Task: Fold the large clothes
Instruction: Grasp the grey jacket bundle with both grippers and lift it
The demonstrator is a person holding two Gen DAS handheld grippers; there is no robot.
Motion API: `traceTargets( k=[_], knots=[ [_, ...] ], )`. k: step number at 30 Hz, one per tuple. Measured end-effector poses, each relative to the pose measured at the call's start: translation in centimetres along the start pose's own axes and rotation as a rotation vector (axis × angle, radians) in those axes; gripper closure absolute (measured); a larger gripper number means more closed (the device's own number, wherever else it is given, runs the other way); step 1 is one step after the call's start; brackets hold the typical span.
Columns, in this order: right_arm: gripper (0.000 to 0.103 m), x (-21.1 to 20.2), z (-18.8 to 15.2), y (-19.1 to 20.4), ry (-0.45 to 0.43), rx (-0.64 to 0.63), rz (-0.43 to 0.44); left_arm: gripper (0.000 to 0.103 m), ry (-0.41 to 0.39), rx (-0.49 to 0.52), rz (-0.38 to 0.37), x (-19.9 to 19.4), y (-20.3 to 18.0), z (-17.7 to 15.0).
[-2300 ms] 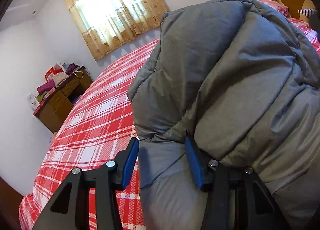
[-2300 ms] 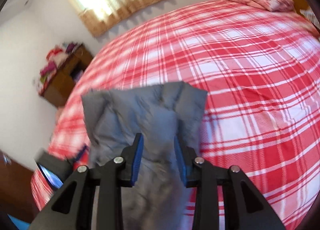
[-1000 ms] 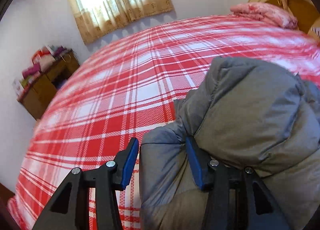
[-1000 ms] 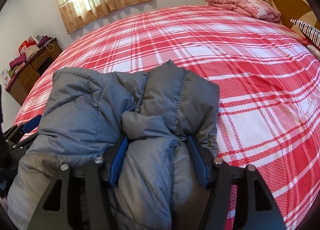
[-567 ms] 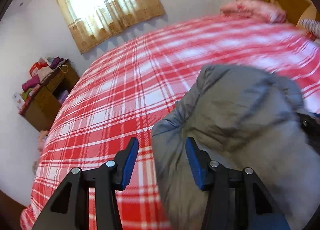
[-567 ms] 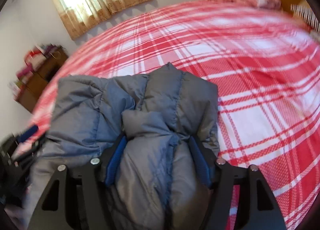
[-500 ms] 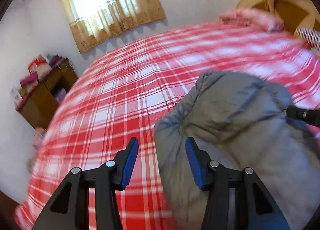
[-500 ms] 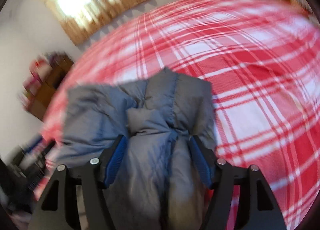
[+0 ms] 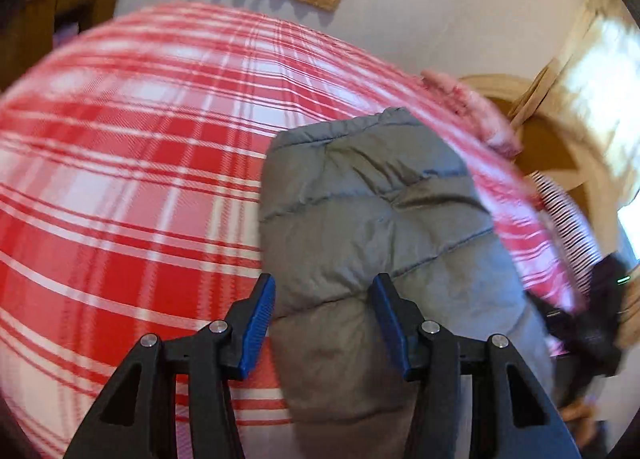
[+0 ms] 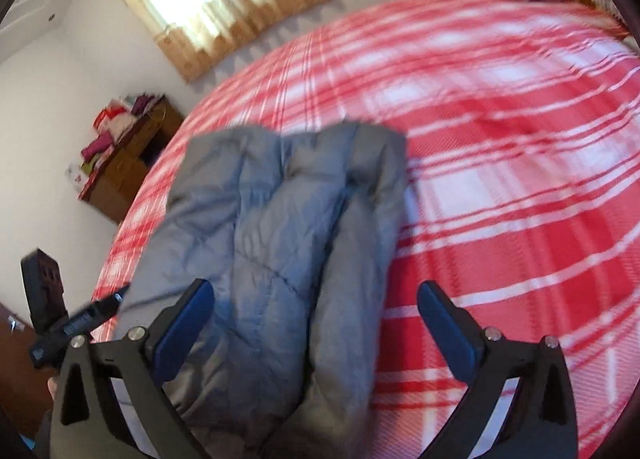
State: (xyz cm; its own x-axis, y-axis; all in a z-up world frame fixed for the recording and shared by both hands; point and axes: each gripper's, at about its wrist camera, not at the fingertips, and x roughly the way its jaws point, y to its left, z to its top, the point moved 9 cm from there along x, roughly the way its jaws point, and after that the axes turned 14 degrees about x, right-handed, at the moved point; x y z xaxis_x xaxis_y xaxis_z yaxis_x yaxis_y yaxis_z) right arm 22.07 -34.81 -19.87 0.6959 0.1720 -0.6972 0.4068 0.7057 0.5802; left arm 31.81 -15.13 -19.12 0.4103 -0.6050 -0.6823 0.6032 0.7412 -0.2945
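Centre-low in both wrist views, grey puffer jacket (image 9: 372,219) lies folded on plaid bed (image 9: 120,179): soft, bulky, springy, likely slippery; left gripper (image 9: 324,319) part-open and right gripper (image 10: 316,335) opening both straddle it ungripped; pinch quilted edge.

Grey quilted puffer jacket (image 9: 372,219) lies folded into a thick, compact bundle on the red plaid bed (image 9: 120,179), long axis running 6 to 12 o'clock, stitched panels facing up.
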Motion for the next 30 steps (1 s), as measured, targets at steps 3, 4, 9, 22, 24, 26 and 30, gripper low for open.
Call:
traceTargets(
  k=[3,4,9,22,24,26,30],
  knots=[
    [0.000,1.7,-0.2,-0.6,0.038,0.035,0.027,0.050,-0.016,-0.013,-0.060,0.4,-0.4,0.2],
    [0.000,2.1,-0.5,-0.7,0.061,0.048,0.054,0.048,-0.024,-0.019,-0.082,0.6,-0.5,0.3],
    [0.000,2.2,-0.5,-0.1,0.078,0.002,0.152,0.021,-0.055,-0.114,-0.210,1.6,-1.1,0.6],
    [0.000,2.4,-0.7,0.2,0.167,-0.098,0.256,0.007,0.024,-0.195,-0.308,1.6,1.1,-0.5],
    [0.000,2.4,-0.7,0.1,0.169,-0.103,0.262,0.007,0.014,-0.195,-0.270,1.3,1.5,-0.4],
    [0.000,2.5,-0.7,0.2,0.170,-0.104,0.266,0.007,0.027,-0.177,-0.295,1.7,0.5,-0.6],
    [0.000,3.4,-0.9,1.0,0.164,-0.130,0.248,0.001,0.043,-0.092,-0.339,3.4,-4.1,0.1]
  ],
)
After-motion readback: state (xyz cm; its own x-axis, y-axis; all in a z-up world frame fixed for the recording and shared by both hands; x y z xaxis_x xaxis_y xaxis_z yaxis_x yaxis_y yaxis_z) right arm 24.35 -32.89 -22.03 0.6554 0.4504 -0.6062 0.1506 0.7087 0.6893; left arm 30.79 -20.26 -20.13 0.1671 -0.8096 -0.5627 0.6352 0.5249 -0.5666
